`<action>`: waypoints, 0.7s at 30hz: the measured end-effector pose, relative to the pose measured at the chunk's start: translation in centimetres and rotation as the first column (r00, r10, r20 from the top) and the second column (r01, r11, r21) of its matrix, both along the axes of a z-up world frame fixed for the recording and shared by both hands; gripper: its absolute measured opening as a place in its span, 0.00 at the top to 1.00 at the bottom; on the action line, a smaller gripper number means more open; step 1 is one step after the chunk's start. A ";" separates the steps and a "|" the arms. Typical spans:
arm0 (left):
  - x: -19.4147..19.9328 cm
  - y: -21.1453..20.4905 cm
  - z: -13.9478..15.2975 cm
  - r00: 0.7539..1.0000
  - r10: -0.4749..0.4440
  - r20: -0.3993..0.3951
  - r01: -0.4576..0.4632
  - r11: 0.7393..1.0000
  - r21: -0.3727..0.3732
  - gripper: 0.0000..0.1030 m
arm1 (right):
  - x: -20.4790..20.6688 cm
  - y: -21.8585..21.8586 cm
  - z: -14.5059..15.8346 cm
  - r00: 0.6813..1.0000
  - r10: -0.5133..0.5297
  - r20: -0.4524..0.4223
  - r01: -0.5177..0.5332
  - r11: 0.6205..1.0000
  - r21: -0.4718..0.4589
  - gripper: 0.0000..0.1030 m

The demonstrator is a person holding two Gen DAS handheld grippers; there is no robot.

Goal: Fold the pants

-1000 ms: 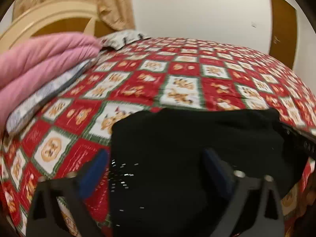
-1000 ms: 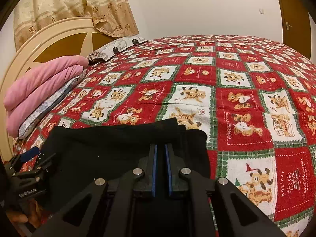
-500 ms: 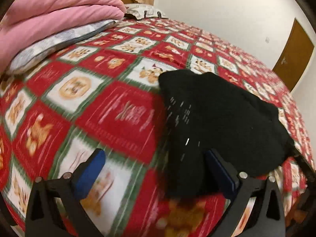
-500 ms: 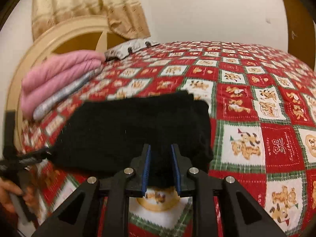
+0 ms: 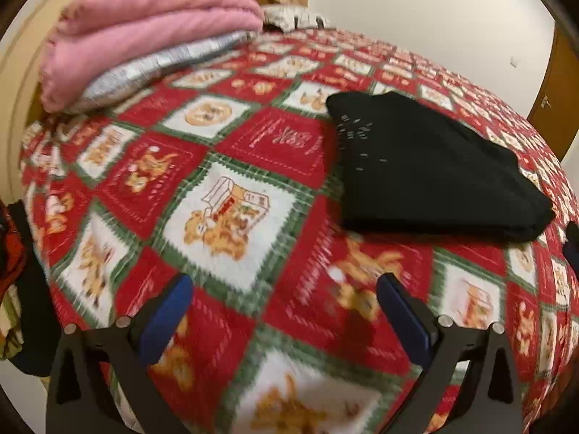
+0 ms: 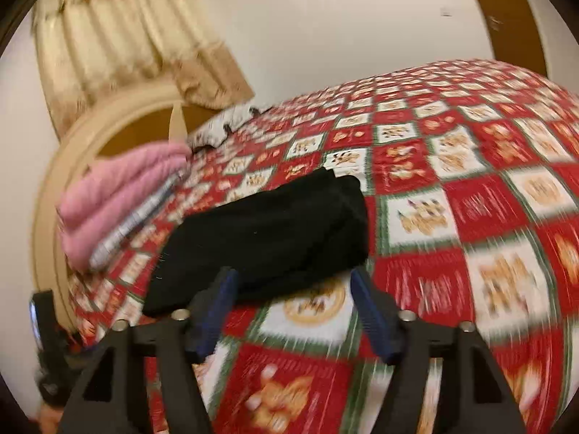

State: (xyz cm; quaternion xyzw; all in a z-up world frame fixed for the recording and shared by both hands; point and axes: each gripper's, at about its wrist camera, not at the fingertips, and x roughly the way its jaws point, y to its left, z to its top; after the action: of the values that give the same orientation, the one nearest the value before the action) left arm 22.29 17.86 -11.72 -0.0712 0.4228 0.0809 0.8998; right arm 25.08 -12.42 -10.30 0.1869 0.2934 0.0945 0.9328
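The black pants point(image 5: 430, 170) lie folded into a compact rectangle on the red, white and green patterned bedspread point(image 5: 231, 209). They also show in the right wrist view point(image 6: 271, 235). My left gripper point(image 5: 282, 289) is open and empty, hovering above the bedspread to the near left of the pants. My right gripper point(image 6: 293, 282) is open and empty, just in front of the near edge of the pants, not touching them.
A folded pink blanket point(image 5: 144, 32) lies on a grey-white pillow point(image 5: 155, 72) by the cream headboard point(image 6: 54, 195). A second pillow point(image 5: 289, 18) is farther back. A brown door point(image 5: 557, 86) stands at the right. A curtain point(image 6: 119, 43) hangs behind the headboard.
My right gripper has opened and let go of the pants, then pulled back. My left gripper, open, has drawn back and to the left, off the pants. The pants now lie folded on the bed.
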 end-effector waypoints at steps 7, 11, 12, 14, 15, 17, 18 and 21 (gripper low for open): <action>-4.0 -4.2 3.1 0.987 -0.056 0.152 0.033 0.988 0.151 0.00 | -4.4 0.4 0.0 0.999 0.011 -0.047 -0.009 0.999 0.032 0.33; -5.6 -4.8 4.2 0.978 -0.053 0.203 0.023 0.989 0.147 0.00 | -6.3 -0.2 0.6 0.999 -0.012 -0.040 0.014 0.999 0.051 0.33; -5.9 -4.9 4.5 0.976 -0.049 0.211 0.019 0.990 0.141 0.00 | -6.7 -0.3 0.8 0.999 -0.016 -0.033 0.018 0.999 0.050 0.33; -6.5 -4.9 5.2 0.969 -0.036 0.244 0.005 0.992 0.126 0.00 | -7.5 -0.1 1.6 1.000 -0.025 -0.004 0.025 0.999 0.022 0.33; -6.9 -5.1 5.4 0.966 -0.030 0.257 -0.002 0.992 0.124 0.00 | -8.0 0.1 2.1 0.999 -0.028 0.018 0.029 1.000 -0.003 0.33; -7.4 -5.3 6.1 0.959 -0.024 0.282 -0.014 0.991 0.132 0.00 | -8.9 0.9 3.4 0.997 -0.026 0.069 0.030 0.998 -0.057 0.33; -7.7 -5.5 6.3 0.957 -0.024 0.290 -0.017 0.990 0.140 0.00 | -9.2 1.3 3.9 0.996 -0.023 0.086 0.029 0.997 -0.076 0.33; -8.2 -5.7 7.1 0.949 -0.026 0.314 -0.025 0.987 0.158 0.00 | -10.4 2.5 5.6 0.988 -0.011 0.155 0.032 0.990 -0.136 0.33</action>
State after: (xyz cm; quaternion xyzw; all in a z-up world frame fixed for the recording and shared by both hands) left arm 14.07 12.12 -4.67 -0.0104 0.2659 0.1019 0.9585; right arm 14.65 -9.97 -4.71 0.1170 0.2245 0.0781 0.9643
